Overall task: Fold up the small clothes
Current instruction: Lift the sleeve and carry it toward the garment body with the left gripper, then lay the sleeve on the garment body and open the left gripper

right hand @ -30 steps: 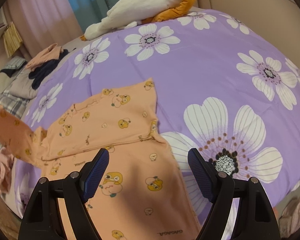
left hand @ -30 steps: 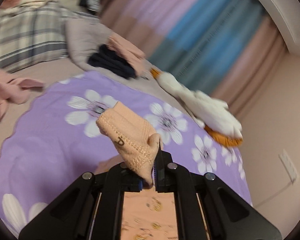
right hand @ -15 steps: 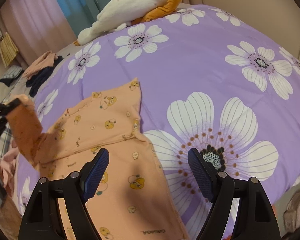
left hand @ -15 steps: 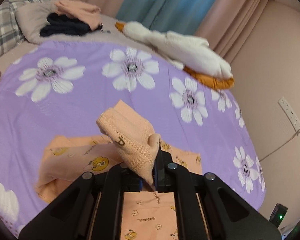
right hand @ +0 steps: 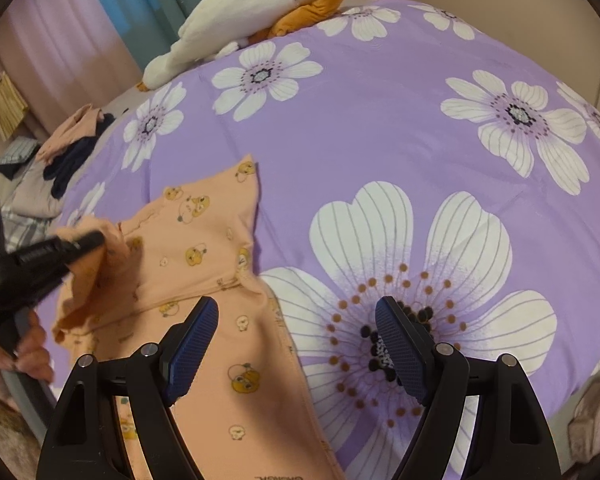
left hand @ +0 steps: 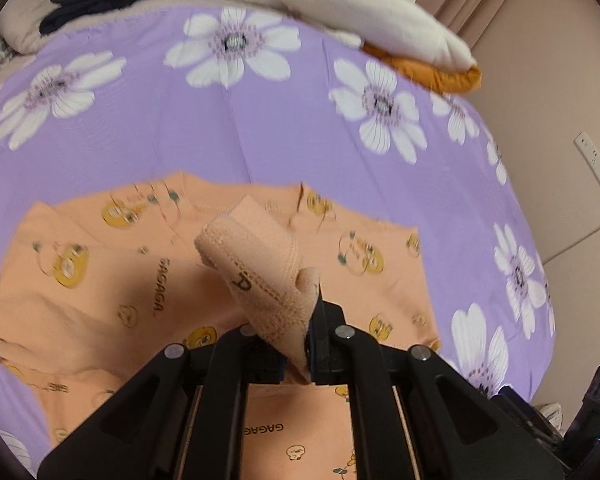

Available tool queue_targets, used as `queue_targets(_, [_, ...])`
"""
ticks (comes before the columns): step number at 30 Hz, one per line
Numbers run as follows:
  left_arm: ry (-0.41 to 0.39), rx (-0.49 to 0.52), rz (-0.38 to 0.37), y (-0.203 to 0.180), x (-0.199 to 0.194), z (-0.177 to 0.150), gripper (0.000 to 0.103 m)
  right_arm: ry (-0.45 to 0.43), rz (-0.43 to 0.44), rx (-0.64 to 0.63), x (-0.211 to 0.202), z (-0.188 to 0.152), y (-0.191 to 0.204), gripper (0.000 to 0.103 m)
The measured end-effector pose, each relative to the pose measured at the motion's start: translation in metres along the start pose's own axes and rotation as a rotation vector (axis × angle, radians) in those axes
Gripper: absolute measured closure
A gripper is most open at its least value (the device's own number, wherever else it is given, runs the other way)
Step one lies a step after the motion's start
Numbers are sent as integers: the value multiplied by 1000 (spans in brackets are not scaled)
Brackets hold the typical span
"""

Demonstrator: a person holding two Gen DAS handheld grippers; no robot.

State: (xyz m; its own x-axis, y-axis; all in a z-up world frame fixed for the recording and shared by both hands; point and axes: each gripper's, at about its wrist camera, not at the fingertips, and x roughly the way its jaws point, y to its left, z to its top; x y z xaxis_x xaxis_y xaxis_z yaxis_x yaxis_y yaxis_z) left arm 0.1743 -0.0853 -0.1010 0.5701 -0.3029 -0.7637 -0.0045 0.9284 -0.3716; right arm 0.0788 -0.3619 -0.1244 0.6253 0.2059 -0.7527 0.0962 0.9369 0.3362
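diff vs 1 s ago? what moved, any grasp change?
The left gripper, shut on the ribbed cuff throughout, carried that sleeve in over the orange shirt and lower; a second ago it was out past the shirt's edge, aimed at the far pillows. Nothing was let go or newly grabbed. The right gripper stayed open and empty above the shirt's hem edge, barely shifting. The shirt body stayed flat on the purple bedspread.

My left claw point(left hand: 309, 354) is matt black plastic with small bright metal screws; my right claw's point(right hand: 296, 350) pads point(right hand: 192, 346) are ribbed blue rubber. The shirt point(left hand: 148, 280) is soft matt knit, its cuff point(left hand: 256, 276) ribbed. The sheet point(right hand: 380, 128) is smooth cloth, the toy point(left hand: 352, 12) fuzzy plush.
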Motion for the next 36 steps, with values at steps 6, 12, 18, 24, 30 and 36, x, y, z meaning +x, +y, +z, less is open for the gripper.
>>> queue_targets(6, [56, 7, 23, 1, 24, -12, 96, 22, -9, 5, 4, -3, -5, 23])
queue_targets(12, [92, -21, 22, 8, 37, -18, 95, 32, -17, 21, 8, -2, -10, 23])
queue_targets(18, [113, -4, 27, 5, 34, -18, 92, 44, -11, 10, 11, -4, -6, 23])
queue_targets(24, [68, 33, 33, -2, -4, -15, 45, 29, -12, -5, 4, -4, -1, 23])
queue_targets(30, [-26, 41, 112, 14, -54, -15, 29, 10, -9, -36, -5, -5, 8, 23])
queue_targets(36, [-89, 20, 244, 52, -88, -27, 21, 7, 2, -64, -6, -5, 21, 22])
